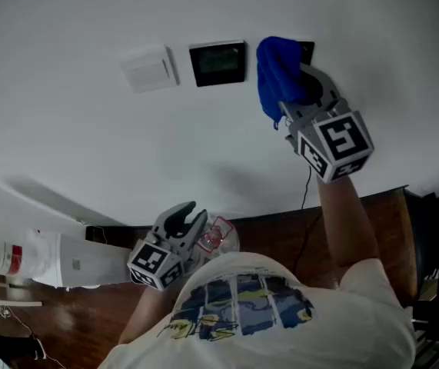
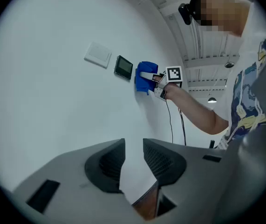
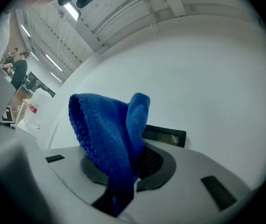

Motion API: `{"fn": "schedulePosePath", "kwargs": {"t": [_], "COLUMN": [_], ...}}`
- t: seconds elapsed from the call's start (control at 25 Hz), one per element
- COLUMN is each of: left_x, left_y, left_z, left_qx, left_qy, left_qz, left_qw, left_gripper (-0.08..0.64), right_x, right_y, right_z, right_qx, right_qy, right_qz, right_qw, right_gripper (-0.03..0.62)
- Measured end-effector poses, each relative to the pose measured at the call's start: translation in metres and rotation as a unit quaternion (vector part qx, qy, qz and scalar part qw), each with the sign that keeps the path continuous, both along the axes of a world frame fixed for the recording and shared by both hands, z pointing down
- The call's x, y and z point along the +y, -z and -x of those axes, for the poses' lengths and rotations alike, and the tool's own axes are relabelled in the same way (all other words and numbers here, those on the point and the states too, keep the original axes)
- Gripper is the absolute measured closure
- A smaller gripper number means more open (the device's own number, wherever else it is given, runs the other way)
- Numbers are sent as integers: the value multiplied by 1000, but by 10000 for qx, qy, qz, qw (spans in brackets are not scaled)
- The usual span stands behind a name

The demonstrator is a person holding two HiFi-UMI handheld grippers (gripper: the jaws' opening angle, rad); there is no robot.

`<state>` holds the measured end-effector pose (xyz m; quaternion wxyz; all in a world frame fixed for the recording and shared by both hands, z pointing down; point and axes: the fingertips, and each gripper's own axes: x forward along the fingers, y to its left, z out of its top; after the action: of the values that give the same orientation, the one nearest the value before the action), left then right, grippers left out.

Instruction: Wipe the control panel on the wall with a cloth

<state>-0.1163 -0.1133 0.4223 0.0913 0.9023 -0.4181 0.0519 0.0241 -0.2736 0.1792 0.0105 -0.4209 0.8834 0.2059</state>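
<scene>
Nearest is the person's white printed shirt [image 1: 242, 306]. Just in front of it the left gripper [image 1: 187, 220] is held low, close to the body. Its two jaws stand a little apart and there is nothing between them. The right gripper [image 1: 305, 79] is up on a stretched arm, and its jaws are clamped on a blue cloth [image 1: 275, 71], which stands out from them in a thick fold. The cloth lies against the wall [image 1: 88, 152] over the left part of a black control panel [image 1: 307, 51], so only the right side of this panel shows. Just beside it to the left is a second black panel with a dark screen [image 1: 218, 62], and further left is a white switch [image 1: 150, 68].
</scene>
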Motion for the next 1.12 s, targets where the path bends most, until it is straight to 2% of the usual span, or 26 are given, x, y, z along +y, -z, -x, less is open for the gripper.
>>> {"fn": "schedulePosePath", "kwargs": {"t": [0.36,0.68,0.92,1.12], "left_x": [0,1,1,2], "left_y": [0,0,2,1], "left_z": [-9,-18,-20,-15], "left_qx": [-27,-56,-75,-82], "left_qy": [-85,-176,-200,-149], "left_qz": [40,36,35,59], "left_qw": [10000,9998,9998,9998], "left_gripper": [463,463,463,463], "right_x": [-7,-17,-20,12], "right_y": [4,1,-1,14], "right_z": [-45,-100,-109,-92], "right_qx": [-140,-320,-295,-354], "right_qy": [-396,-946,-1031,-845], "right_qz": [-20,20,12,-234], "right_qw": [9991,9950,9942,9955], "right_gripper": [501,501,500,502]}}
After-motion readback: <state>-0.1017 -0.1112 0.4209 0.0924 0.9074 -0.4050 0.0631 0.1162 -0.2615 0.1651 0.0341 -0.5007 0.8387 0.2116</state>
